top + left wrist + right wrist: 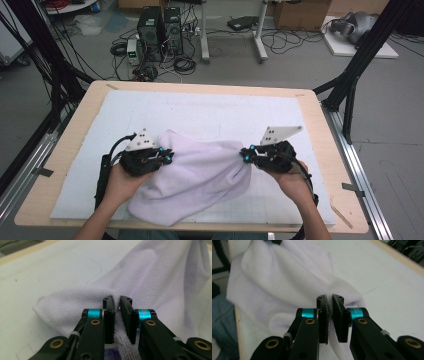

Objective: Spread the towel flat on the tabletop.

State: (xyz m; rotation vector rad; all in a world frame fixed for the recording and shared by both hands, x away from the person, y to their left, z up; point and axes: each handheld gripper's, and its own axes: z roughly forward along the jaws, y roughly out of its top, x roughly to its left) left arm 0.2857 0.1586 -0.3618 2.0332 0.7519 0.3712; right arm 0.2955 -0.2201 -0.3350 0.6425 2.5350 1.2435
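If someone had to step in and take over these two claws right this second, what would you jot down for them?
Left claw: shut on the near-left edge of the lilac towel; the left gripper view shows cloth pinched between its jaws.
Right claw: shut on the towel's right edge, cloth likewise between its jaws.
Towel: bunched and hanging between the two claws, its lower part resting on the white mat near the front of the table.
Done: both edges gripped.
Left: probably spread or fold the towel; keep both grips shut meanwhile, or the cloth will drop.
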